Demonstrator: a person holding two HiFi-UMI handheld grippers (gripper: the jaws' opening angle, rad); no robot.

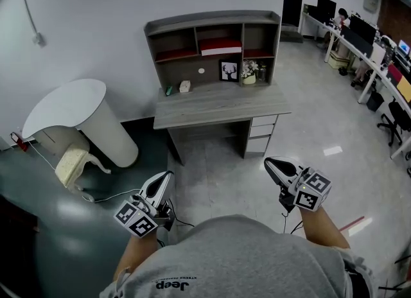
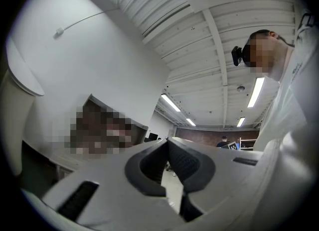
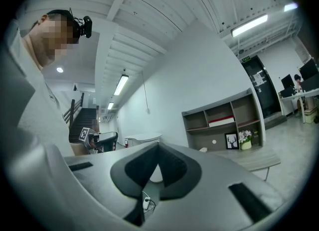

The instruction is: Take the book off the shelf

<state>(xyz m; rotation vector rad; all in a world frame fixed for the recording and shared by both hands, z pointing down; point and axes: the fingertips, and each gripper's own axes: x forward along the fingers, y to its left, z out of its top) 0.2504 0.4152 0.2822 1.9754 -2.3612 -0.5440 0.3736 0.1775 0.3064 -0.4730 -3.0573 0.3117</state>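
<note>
The person holds both grippers low in front of the torso (image 1: 237, 258), bare forearms (image 1: 131, 255) reaching forward. The left gripper (image 1: 167, 175) angles forward and inward, its fingers (image 2: 147, 163) pressed together tip to tip with nothing between them. Well apart from it at about the same height, the right gripper (image 1: 269, 161) also angles inward, fingers (image 3: 172, 168) closed and empty.

A gray desk (image 1: 218, 107) stands by the white wall (image 1: 96, 8), with a shelf (image 1: 212, 19) of 3 boxes on top. A red and white book (image 1: 220, 47) lies flat in the middle box. On the desk top stand a deer picture (image 1: 228, 70), a pot of flowers (image 1: 249, 72) and 1 small white thing (image 1: 185, 86).
</note>
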